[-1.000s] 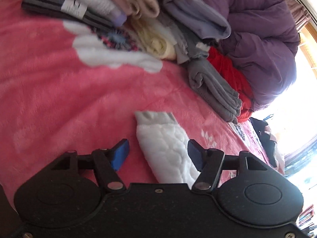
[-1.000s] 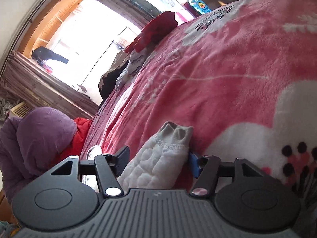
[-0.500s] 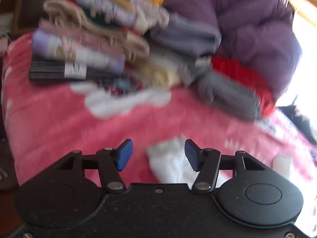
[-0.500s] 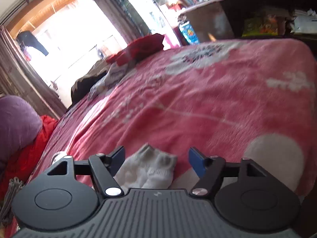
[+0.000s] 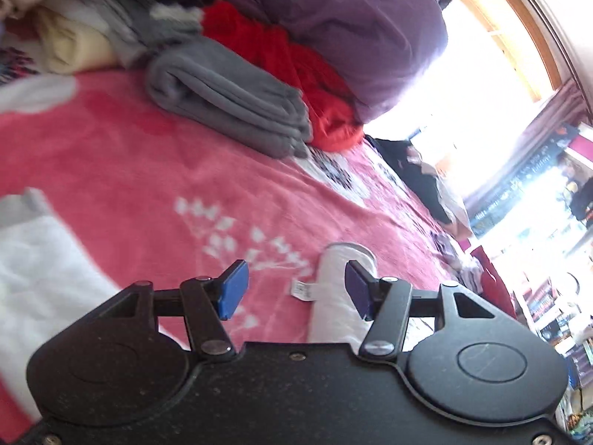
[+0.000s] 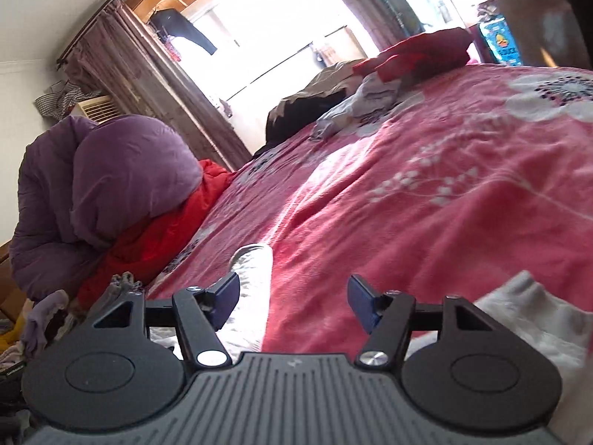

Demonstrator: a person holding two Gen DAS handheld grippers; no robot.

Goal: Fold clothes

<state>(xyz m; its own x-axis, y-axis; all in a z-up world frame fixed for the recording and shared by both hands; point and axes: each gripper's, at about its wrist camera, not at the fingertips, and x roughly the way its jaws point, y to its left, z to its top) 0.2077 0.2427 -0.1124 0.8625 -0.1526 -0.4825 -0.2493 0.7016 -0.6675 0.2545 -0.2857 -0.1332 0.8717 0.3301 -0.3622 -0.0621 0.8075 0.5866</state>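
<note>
A folded white quilted garment (image 5: 40, 270) lies on the pink floral blanket (image 5: 155, 170) at the left of the left wrist view, and at the lower right of the right wrist view (image 6: 533, 330). A second white garment (image 5: 333, 296), rolled and with a small tag, lies just beyond my left gripper (image 5: 294, 289), by its right finger. It also shows in the right wrist view (image 6: 252, 278), by the left finger of my right gripper (image 6: 292, 300). Both grippers are open and empty, just above the blanket.
Folded grey clothes (image 5: 229, 96), a cream piece (image 5: 70, 44), red fabric (image 5: 296, 70) and a purple duvet (image 5: 352, 22) are piled at the bed's far side. Unfolded clothes (image 6: 370, 92) lie at the far end by the window. Shelves (image 5: 556, 304) stand beside the bed.
Both grippers have swung away from the folded white garment, which was between their fingers, toward the second white garment. The folded one stays on the blanket.
</note>
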